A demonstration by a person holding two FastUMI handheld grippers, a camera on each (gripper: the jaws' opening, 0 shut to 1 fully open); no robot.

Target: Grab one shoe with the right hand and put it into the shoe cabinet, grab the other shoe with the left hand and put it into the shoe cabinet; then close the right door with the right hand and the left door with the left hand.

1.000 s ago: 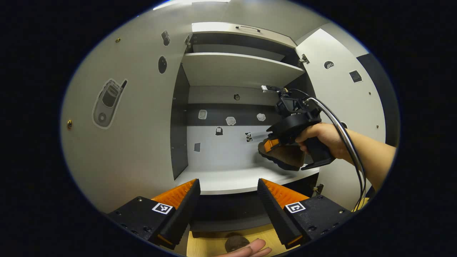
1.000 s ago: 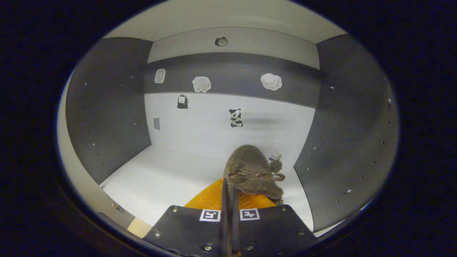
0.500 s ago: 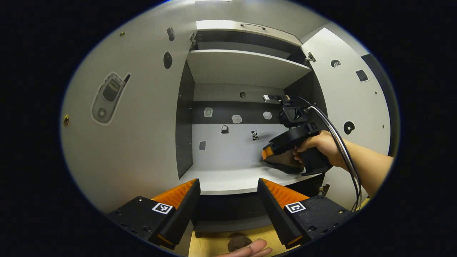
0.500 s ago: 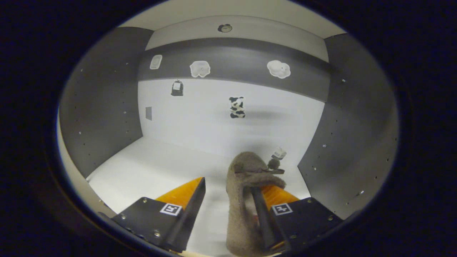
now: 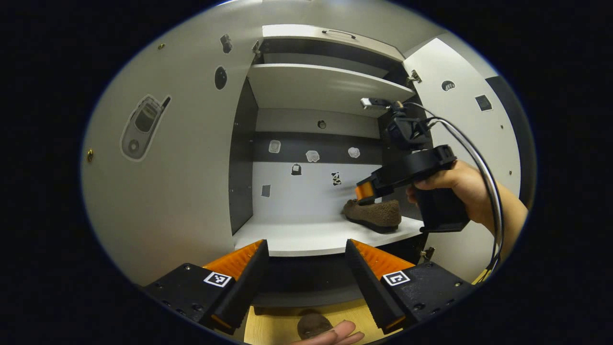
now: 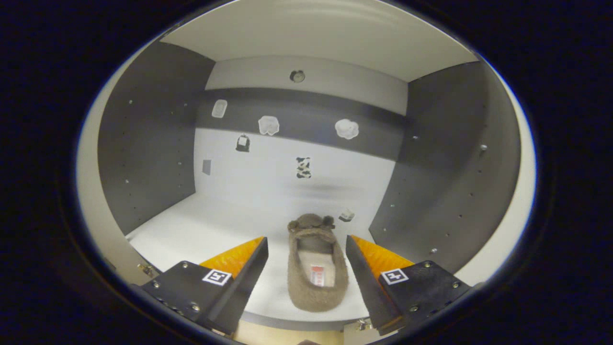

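Observation:
A brown fuzzy shoe lies flat on the white cabinet shelf, toe toward the back wall, near the right side wall. My right gripper stands open with a finger on either side of the shoe, touching neither. In the left gripper view the same shoe rests at the shelf's right end, and the right gripper, held by a hand, hovers just above it. My left gripper is open and empty in front of the cabinet. The other brown shoe lies low on the wooden floor beneath it.
Both cabinet doors stand open: the left door close on my left, the right door behind the right arm. An upper shelf spans the cabinet. Fingers of a hand show by the floor shoe. Cables trail from the right gripper.
The right gripper opened and let the shoe go onto the shelf, then lifted and drew back a little. The left gripper stayed nearly still.

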